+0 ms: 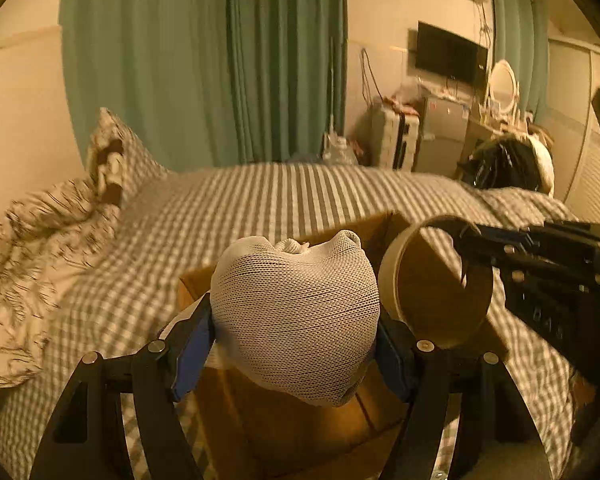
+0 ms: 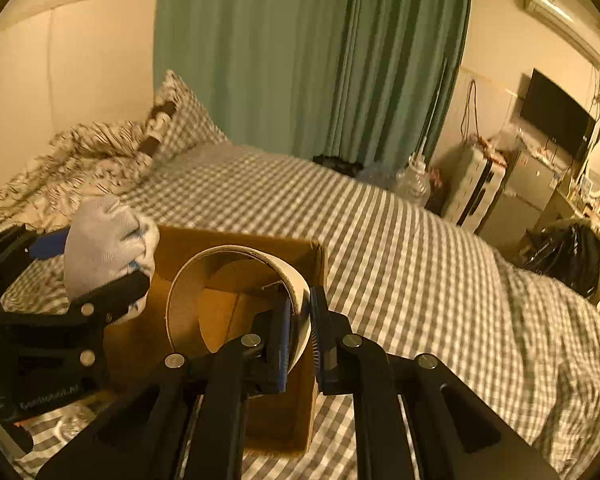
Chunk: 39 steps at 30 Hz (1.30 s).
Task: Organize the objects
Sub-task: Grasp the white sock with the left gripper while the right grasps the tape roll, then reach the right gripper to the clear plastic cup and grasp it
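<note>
My left gripper (image 1: 296,344) is shut on a white mesh fabric bundle (image 1: 296,300) and holds it over an open cardboard box (image 1: 228,412) on the bed. The bundle also shows in the right wrist view (image 2: 104,248), with the left gripper (image 2: 84,280) around it. My right gripper (image 2: 300,320) is shut on the wall of a wide tape roll (image 2: 188,292), held over the same box (image 2: 316,264). In the left wrist view the tape roll (image 1: 432,300) hangs from the right gripper (image 1: 466,256) just right of the bundle.
The box stands on a grey-checked bedsheet (image 2: 400,248). A pillow (image 2: 180,120) and a crumpled duvet (image 2: 80,152) lie at the bed's head. Green curtains (image 2: 300,60) hang behind. A suitcase (image 2: 472,188), a TV (image 2: 556,112) and a black bag (image 2: 568,256) are at the right.
</note>
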Motion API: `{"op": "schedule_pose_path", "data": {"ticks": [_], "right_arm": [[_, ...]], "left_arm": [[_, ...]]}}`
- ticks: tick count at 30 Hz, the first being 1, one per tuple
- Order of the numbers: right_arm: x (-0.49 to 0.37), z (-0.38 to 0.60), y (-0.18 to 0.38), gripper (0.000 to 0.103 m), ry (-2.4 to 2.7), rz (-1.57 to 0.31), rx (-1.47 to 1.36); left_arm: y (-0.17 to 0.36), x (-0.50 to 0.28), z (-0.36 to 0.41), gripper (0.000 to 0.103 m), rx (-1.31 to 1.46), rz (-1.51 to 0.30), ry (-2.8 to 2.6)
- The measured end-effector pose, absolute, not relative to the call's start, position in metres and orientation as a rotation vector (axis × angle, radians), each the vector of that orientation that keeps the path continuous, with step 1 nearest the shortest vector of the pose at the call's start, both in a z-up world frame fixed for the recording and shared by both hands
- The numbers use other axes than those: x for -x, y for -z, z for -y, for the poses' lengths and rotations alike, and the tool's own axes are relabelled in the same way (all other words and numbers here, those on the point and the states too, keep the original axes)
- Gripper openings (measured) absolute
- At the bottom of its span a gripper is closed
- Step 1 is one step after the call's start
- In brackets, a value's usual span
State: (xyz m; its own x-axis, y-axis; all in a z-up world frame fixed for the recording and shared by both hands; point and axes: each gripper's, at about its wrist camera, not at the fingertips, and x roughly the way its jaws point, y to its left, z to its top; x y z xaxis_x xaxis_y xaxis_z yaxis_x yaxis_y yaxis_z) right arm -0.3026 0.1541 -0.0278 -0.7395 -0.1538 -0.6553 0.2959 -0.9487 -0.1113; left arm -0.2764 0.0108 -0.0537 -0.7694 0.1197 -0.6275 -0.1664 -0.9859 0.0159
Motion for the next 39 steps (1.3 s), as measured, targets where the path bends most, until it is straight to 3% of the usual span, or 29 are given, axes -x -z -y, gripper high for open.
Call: {"op": "schedule_pose_path", "data": {"ticks": [3, 5, 7, 8, 20, 28, 32, 39], "right_arm": [[0.315, -0.162, 0.044, 0.01, 2.707, -0.268, -1.042], [0.316, -0.167, 0.045, 0.019, 2.688, -0.217, -1.049], [0.308, -0.169, 0.041, 0.057, 2.694, -0.206, -1.041], [0.303, -0.17, 0.038, 0.063, 2.705, -0.212, -1.027], [0.203, -0.179, -0.039, 0.073, 2.774, -0.298, -0.881], [0.111, -0.173, -0.086, 0.088, 2.815, -0.347, -0.766], [0.074, -0.167, -0.077, 0.09, 2.818, -0.338, -0.809], [0.048, -0.145, 0.004, 0.09, 2.719, -0.285, -1.064]], "left_arm": [[0.065, 0.28, -0.012, 0.077, 1.017, -0.123, -2.778], [0.066, 0.277, -0.017, 0.089, 1.027, -0.127, -2.759], [0.065, 0.27, -0.018, 0.095, 1.018, -0.132, -2.762], [0.063, 0.267, -0.018, 0.095, 1.011, -0.134, -2.768], [0.001, 0.189, 0.01, 0.102, 0.991, -0.088, -2.829], [-0.035, 0.131, 0.036, 0.103, 0.956, -0.117, -2.905], [-0.019, 0.095, 0.042, 0.103, 0.971, -0.113, -2.873], [0.049, 0.054, 0.039, 0.103, 1.089, -0.206, -2.826]]}}
